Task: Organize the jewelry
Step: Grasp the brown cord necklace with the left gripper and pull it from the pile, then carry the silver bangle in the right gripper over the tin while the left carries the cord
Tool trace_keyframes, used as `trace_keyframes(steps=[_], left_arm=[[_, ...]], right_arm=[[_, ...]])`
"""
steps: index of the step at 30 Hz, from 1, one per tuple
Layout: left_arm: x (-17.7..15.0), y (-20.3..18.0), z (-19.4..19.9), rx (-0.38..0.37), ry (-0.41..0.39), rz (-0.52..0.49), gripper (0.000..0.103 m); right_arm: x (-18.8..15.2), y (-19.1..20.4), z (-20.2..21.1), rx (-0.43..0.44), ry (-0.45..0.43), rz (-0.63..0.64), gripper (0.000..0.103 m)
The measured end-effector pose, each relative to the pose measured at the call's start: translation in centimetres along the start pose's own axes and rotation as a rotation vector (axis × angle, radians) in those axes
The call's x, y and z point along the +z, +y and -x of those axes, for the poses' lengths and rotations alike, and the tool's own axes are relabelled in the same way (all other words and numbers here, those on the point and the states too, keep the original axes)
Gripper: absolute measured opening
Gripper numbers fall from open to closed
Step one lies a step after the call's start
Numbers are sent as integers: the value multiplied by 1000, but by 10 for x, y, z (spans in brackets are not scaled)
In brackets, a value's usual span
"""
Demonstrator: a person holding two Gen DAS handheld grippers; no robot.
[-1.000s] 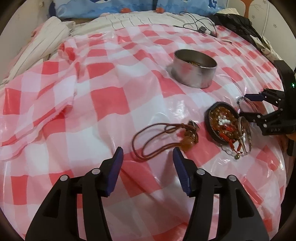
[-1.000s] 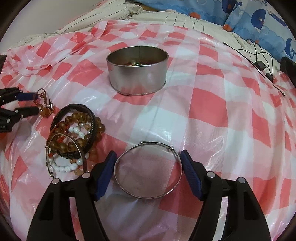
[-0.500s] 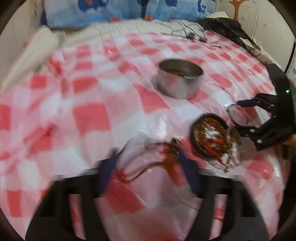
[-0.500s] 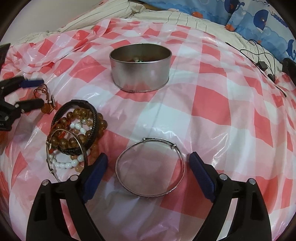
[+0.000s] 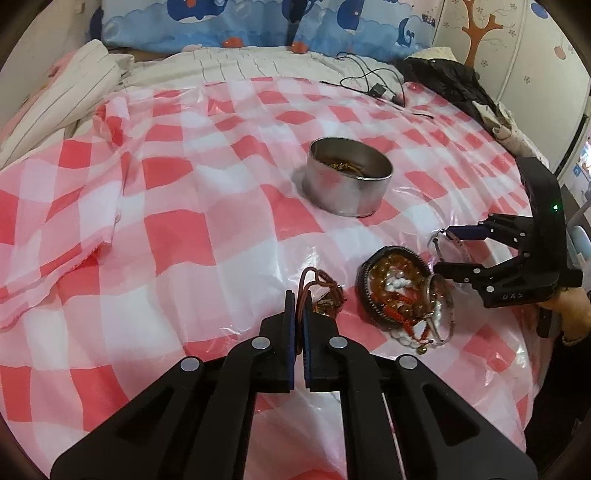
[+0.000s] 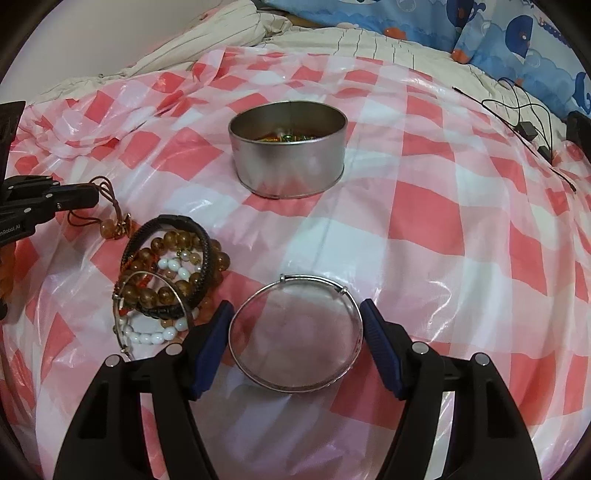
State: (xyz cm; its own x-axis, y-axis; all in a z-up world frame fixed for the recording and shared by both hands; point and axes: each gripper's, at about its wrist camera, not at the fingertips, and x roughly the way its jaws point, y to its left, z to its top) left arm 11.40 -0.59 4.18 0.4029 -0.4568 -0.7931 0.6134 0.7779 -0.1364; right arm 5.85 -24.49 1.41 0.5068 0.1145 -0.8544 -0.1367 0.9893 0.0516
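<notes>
My left gripper (image 5: 299,299) is shut on the brown cord necklace (image 5: 318,283), whose amber bead and pendant (image 6: 116,228) hang at its tip. My right gripper (image 6: 295,332) is open around a silver bangle (image 6: 295,334) that lies flat on the checked cloth; its fingers stand beside the rim. A pile of beaded bracelets (image 5: 400,291) with a black braided band lies between the grippers; it also shows in the right wrist view (image 6: 170,273). A round metal tin (image 6: 288,147) with jewelry inside stands beyond; it also shows in the left wrist view (image 5: 349,181).
The red-and-white checked plastic cloth (image 5: 177,236) covers a bed. A folded striped blanket (image 5: 55,96) lies at the far left, blue whale-print pillows (image 5: 258,22) at the back, a black cable with a plug (image 5: 376,88) and dark clothing (image 5: 450,81) at the far right.
My left gripper has closed on the brown cord necklace and gathered it up. My right gripper has stayed open around the silver bangle.
</notes>
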Motion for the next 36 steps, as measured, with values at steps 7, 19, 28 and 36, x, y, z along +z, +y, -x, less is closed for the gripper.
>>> trace_keyframes(steps=[7,19,28,36], left_arm=[[-6,-5,-14,30,74,-40,16],[-14,-19,-24,42,120,-116,37],[-4,-8,-1,23,12,-59,14],[3,12,7,98,-38,25,14]], right_arm=[[-1,2,-3,-27,15,19,79],[-2,3,-3,-33,16,29,70],[0,1,1,-18,-3,8,68],[0,2,0,-16,-7,11,68]])
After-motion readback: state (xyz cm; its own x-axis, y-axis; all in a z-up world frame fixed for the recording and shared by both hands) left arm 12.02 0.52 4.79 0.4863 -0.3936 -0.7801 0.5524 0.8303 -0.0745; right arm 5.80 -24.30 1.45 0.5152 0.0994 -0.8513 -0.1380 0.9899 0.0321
